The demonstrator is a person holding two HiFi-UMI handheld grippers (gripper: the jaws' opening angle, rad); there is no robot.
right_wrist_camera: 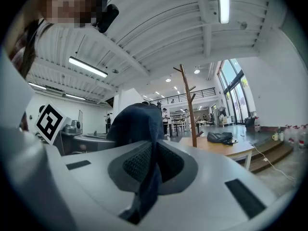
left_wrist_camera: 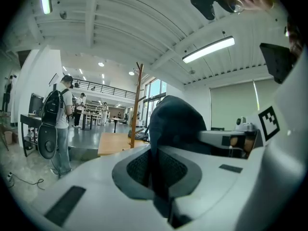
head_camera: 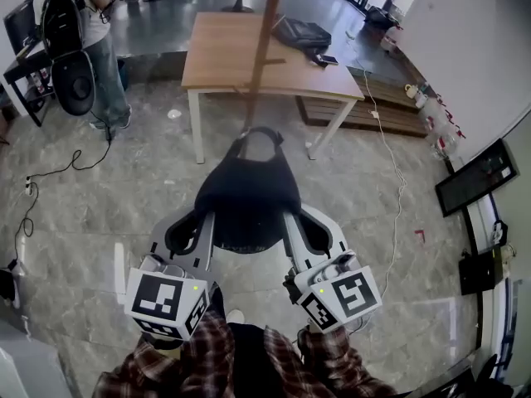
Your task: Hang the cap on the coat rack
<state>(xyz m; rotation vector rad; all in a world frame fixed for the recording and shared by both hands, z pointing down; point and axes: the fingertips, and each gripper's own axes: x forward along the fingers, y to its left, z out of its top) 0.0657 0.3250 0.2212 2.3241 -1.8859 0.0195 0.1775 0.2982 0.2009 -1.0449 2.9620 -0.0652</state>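
Gripping the dark cap (head_camera: 247, 191) by its two side edges, the left tongs (head_camera: 201, 222) and right tongs (head_camera: 293, 222) are each pinched shut on the fabric, holding it in the air just ahead of the person. Straight beyond it, by the desk (head_camera: 224, 65), the coat rack (head_camera: 264, 40) stands upright, about equally far from both hands. No lettering can be read on the cap.
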